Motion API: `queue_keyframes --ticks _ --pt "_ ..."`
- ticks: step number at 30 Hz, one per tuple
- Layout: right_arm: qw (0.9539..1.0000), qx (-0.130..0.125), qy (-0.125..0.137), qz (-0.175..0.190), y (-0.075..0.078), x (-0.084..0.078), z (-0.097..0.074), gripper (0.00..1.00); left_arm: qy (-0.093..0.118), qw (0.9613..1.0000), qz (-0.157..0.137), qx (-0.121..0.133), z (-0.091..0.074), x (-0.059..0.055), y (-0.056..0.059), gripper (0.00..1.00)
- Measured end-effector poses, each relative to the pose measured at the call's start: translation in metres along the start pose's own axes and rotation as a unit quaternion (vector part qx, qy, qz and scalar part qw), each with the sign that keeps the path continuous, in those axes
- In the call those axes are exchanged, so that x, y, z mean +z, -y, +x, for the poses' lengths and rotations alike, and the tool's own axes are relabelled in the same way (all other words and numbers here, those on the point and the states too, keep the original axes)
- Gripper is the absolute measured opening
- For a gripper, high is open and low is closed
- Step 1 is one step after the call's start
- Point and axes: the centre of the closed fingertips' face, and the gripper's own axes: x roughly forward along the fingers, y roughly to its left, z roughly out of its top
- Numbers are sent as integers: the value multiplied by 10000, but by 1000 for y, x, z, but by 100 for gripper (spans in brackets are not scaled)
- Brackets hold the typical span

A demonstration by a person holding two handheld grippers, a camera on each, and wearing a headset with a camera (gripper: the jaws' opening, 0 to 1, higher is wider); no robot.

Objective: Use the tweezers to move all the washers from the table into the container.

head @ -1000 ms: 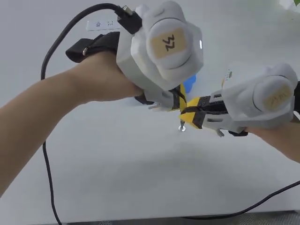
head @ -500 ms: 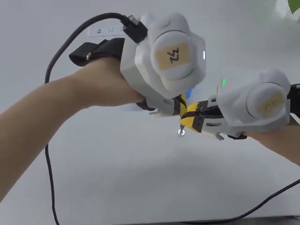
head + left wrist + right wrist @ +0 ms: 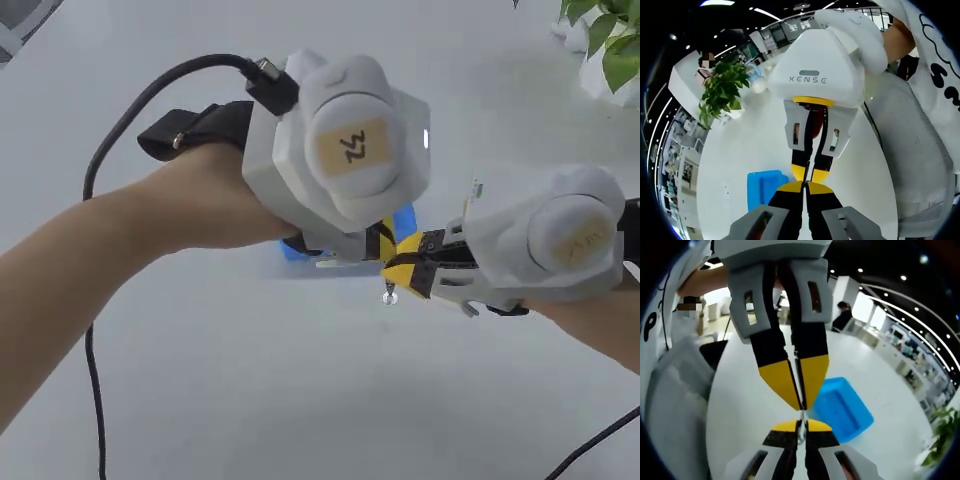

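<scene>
The left hand-held gripper (image 3: 381,240) and right hand-held gripper (image 3: 408,262) meet tip to tip, both closed on the tweezers (image 3: 389,285). A washer (image 3: 389,297) sits at the tweezers' tip, above the surface (image 3: 250,380) and near the blue container (image 3: 404,222).

Head view looks down, close over worktop (image 3: 250,380). Left claw view meets right claw (image 3: 809,178) head-on, right view meets left claw (image 3: 801,406); all share container (image 3: 405,221).

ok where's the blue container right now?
Head view: the blue container sits behind the left gripper, mostly hidden by it. In the right gripper view it lies just right of where the claw tips meet.
</scene>
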Motion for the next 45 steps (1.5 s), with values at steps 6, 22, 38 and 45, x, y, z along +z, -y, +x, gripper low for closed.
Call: queue_keyframes --ticks 6,22,38,45 --pt "9998 -120 20 -138 13 8 0 0 -31 9998 102 152 -4 3 -12 0" --pt "9986 -477 197 -128 58 19 11 0 -159 9985 299 423 -2 3 -53 0" --pt "9986 -533 -10 -69 80 -6 35 0 -232 9987 -3 461 26 -15 -71 0" --pt "9989 -446 -129 -5 79 -17 46 0 -293 9988 -76 394 40 -24 -70 0"
